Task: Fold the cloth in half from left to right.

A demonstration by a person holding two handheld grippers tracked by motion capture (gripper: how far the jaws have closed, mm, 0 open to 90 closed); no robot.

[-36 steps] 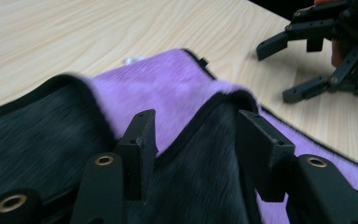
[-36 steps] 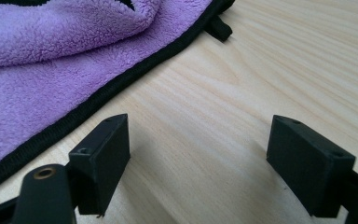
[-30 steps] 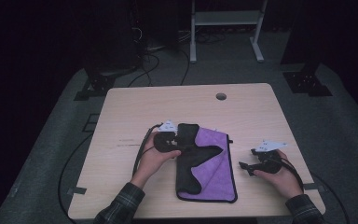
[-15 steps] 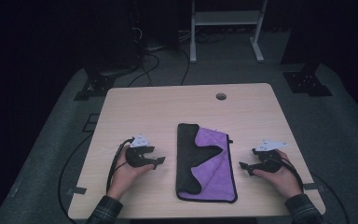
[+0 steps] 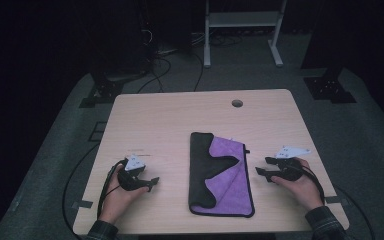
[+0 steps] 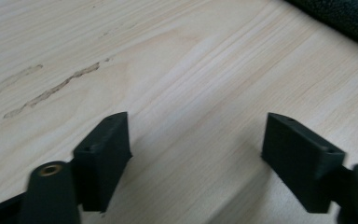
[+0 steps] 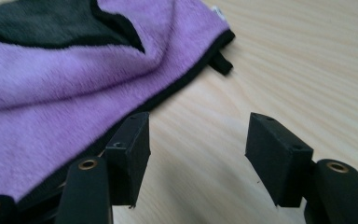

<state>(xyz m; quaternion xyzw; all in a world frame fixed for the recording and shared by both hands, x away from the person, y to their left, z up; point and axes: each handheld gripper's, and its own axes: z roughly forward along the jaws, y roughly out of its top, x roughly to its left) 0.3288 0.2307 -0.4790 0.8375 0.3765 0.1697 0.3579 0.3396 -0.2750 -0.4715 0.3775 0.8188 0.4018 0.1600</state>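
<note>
Looking down from the high view, my left claw (image 5: 152,182) rested at 8 o'clock on the counter (image 5: 180,115), my right claw (image 5: 260,173) at 4, the purple-and-black cloth (image 5: 230,192) between. Left gripper view: jaws wide over bare wood. Right gripper view: jaws wide beside the cloth's edge (image 7: 177,84).

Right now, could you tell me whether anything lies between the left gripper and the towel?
Nothing visible does. Bare table separates the open left gripper from the towel, and the left gripper view shows bare wood between the jaws.
</note>
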